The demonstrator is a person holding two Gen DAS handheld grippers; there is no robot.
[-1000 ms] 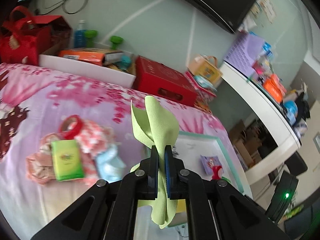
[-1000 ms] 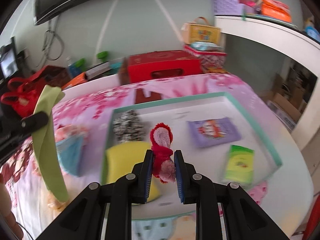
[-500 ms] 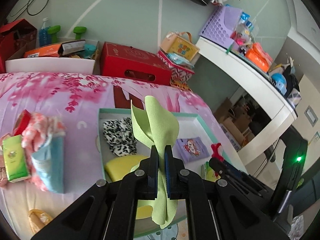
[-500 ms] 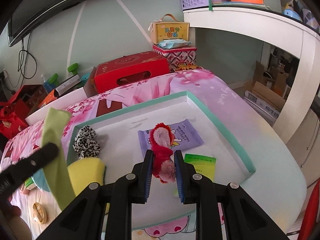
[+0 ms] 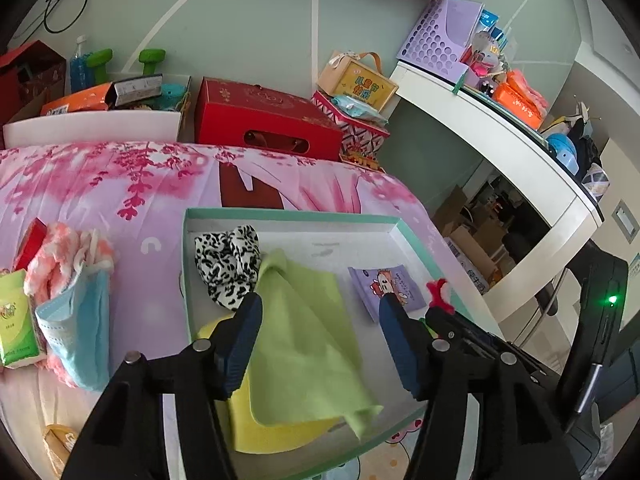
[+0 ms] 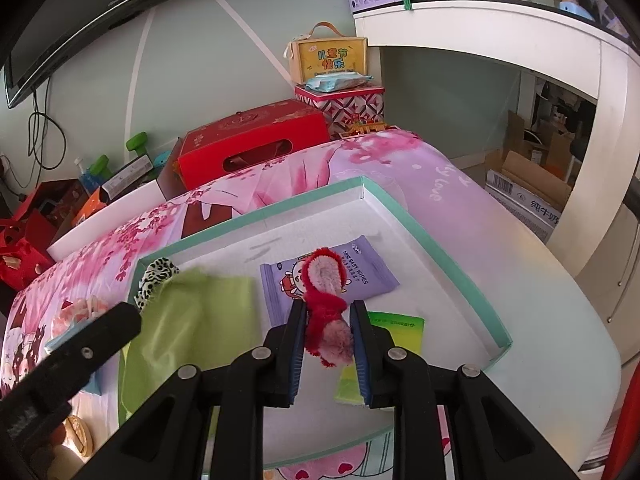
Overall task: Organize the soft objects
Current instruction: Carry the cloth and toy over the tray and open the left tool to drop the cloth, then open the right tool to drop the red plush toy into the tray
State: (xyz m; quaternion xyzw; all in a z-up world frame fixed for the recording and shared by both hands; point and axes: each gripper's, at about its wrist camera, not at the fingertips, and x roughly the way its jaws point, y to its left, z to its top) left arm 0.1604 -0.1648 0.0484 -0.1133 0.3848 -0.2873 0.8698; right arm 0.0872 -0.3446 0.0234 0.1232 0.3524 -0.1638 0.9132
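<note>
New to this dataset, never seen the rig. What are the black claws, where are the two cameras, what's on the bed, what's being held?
There is no robot here. A person holds one two-finger gripper in each hand, and a fisheye camera on each looks forward along its fingers, so each picture shows its own black claw at the bottom.

In the left wrist view, the left gripper has just been opening; its jaws stand apart and the green cloth lies loose between them, over a yellow sponge in the teal-rimmed tray.

In the right wrist view, the right gripper is shut on a red fuzzy toy, over the same tray.

Also in the tray: a leopard-print scrunchie, a purple wipes pack and a green packet. On the pink bedspread beside the tray waits a pile with a blue face mask.
</note>
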